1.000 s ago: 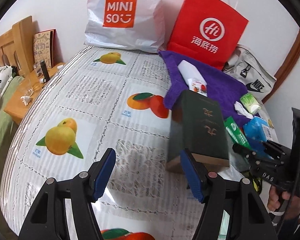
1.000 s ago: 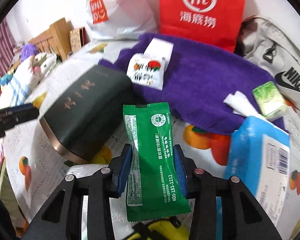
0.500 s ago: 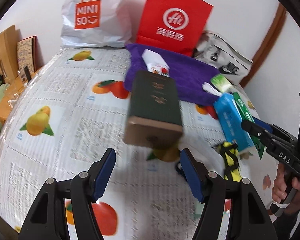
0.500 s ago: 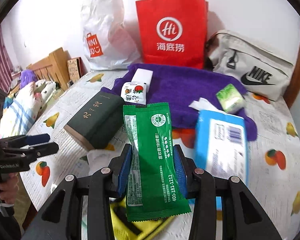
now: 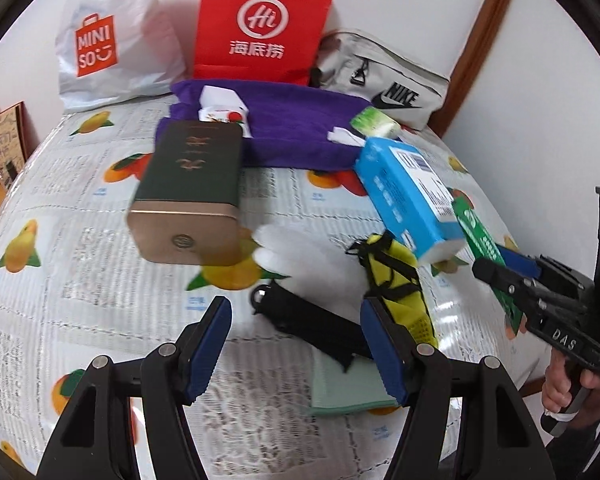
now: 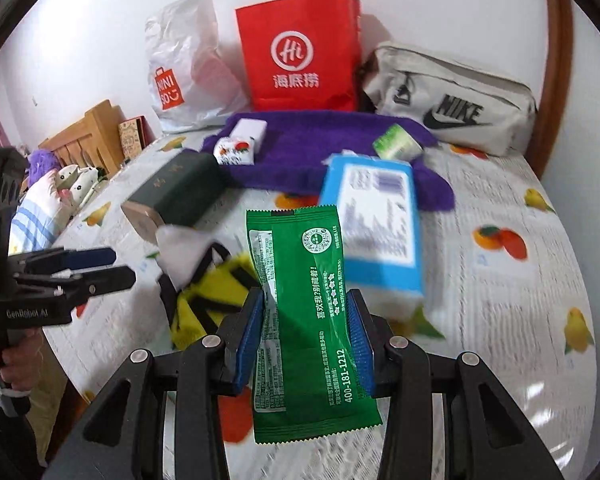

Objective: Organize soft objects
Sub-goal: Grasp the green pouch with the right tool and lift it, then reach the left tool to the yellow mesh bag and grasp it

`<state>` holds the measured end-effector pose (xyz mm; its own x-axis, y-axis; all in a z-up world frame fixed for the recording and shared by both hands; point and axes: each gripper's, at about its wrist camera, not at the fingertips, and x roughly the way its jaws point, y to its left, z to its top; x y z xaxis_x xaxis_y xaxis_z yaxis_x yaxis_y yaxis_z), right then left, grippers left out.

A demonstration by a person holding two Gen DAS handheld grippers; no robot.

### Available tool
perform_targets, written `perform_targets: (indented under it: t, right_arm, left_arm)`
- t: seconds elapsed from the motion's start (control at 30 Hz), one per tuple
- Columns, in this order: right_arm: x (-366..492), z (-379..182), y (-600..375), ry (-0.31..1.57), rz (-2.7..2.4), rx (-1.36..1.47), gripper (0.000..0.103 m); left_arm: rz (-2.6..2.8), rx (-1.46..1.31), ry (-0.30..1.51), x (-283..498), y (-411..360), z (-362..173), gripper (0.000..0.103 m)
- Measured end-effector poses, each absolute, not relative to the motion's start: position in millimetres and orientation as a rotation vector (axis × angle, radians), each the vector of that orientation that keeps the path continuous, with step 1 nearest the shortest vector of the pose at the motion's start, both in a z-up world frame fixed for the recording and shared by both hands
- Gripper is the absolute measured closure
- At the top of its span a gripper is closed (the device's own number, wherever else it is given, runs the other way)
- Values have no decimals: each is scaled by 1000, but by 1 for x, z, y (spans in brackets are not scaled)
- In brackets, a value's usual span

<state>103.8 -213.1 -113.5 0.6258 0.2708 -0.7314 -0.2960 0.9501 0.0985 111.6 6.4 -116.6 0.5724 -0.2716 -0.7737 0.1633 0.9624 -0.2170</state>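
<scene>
The right tool [image 6: 306, 344] has its blue pads closed on a flat green foil sachet [image 6: 306, 312], carried in the air above the fruit-print worktop [image 6: 500, 300]. The left tool [image 5: 296, 344] is half open and empty, tilted down over a black strap [image 5: 312, 322] and a yellow mesh pouch [image 5: 396, 280]. Sorting looks barely begun: a blue tissue pack [image 5: 404, 196], a white glove [image 5: 296, 252], a purple towel [image 5: 296, 128] and a dark green box [image 5: 192, 184] lie scattered.
</scene>
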Motion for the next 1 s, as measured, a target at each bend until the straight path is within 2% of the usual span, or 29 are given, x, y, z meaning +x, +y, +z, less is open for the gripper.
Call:
perform_targets:
  t: [0.6, 0.8, 1.0]
  right_arm:
    - [90, -160, -248, 916, 308, 39, 62]
    - [95, -166, -248, 930, 306, 41, 62]
    - [97, -172, -245, 949, 309, 30, 62]
  left_arm:
    - [-285, -20, 995, 111, -15, -152, 38]
    - [-286, -87, 1001, 123, -7, -158, 38]
    - [-315, -43, 946, 132, -12, -163, 27]
